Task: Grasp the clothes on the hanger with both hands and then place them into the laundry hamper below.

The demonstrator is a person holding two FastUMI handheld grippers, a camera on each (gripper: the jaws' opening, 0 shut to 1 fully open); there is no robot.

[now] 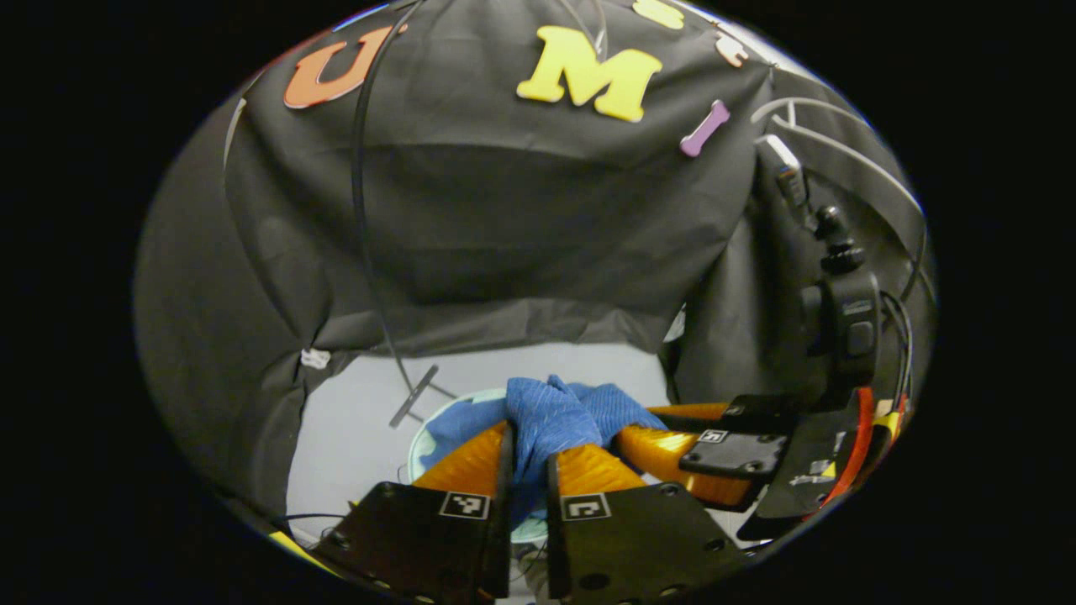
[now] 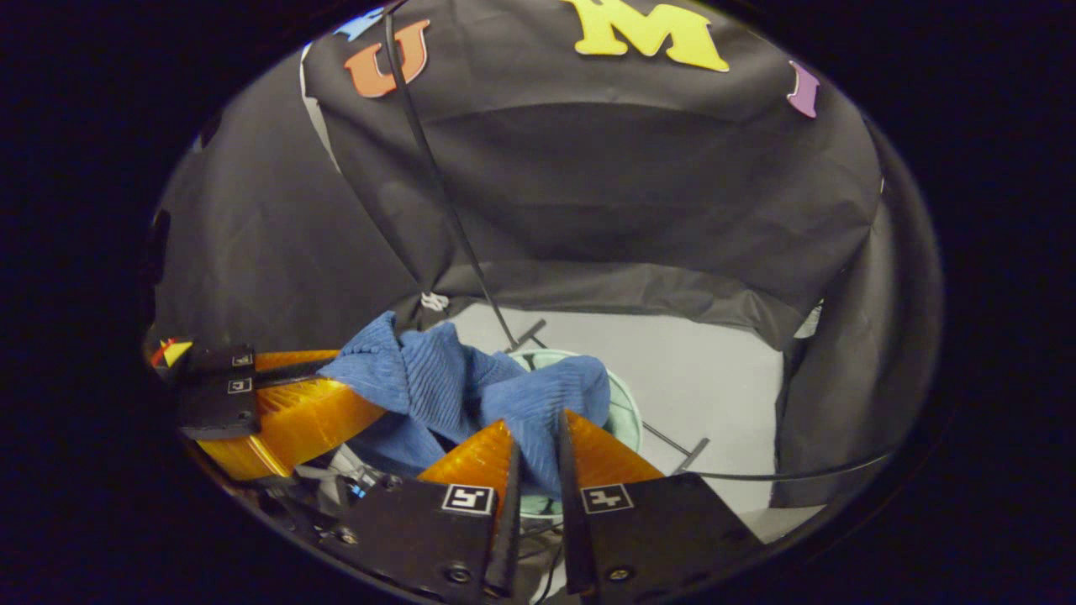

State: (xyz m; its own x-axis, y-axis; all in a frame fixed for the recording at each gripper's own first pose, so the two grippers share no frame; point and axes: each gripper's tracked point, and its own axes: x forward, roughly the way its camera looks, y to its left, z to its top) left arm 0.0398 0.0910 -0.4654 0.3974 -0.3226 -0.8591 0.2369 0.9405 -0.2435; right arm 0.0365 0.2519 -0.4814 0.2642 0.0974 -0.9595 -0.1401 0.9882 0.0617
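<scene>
Blue ribbed garment (image 1: 551,416) is bunched between both tools, hanging right above the pale green hamper (image 1: 420,437), whose rim peeks out under the cloth. Left tool (image 1: 528,445) is clamped on one fold, fingers nearly together with fabric between. Right tool (image 2: 538,437) is clamped on another fold, same way. In the left gripper view the right tool sits just beside on the right; both are about equally near the hamper. Hamper lies below and slightly ahead of the tools, so the next move looks like a short drop. Garment's long axis can't be told. Count: one garment, one hamper, two tools. Grey floor (image 2: 714,378) around the hamper.
</scene>
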